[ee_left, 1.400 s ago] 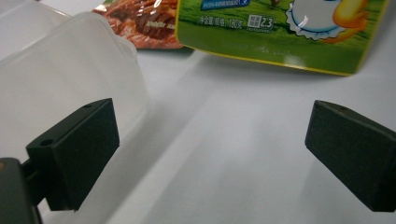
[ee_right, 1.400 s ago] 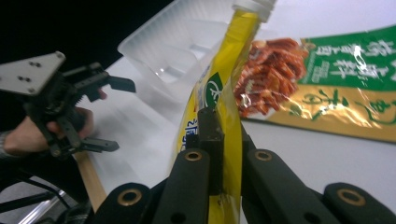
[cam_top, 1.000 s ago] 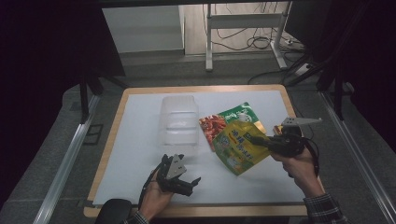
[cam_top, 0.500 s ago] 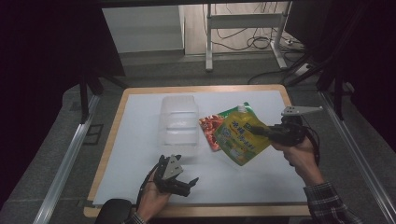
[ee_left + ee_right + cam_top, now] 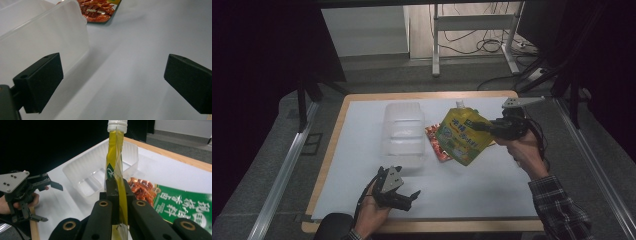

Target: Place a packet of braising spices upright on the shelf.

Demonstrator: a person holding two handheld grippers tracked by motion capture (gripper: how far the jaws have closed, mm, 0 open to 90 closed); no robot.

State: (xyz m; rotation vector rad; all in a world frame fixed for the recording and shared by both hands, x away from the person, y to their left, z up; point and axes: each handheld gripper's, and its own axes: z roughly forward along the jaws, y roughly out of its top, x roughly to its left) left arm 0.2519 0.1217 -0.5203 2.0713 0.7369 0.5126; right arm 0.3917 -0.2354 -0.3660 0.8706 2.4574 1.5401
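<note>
Clamped edge-on in the right gripper (image 5: 484, 127) at right of centre in the high view, spout-capped yellow refill pouch (image 5: 460, 136) hanging just right of the clear plastic container (image 5: 403, 131), long axis running upper-left; left gripper (image 5: 412, 195) wide and idle at lower left.

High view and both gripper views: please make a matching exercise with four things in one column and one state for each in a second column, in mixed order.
Things:
1. yellow spout pouch
2. clear plastic container
3. snack packet with green print
4. left gripper

States:
a. lies flat on the table
b. jaws apart, holding nothing
c. held up, clamped in the right gripper
d. stands open and empty on the table

Pairs: 1-c, 2-d, 3-a, 4-b
</note>
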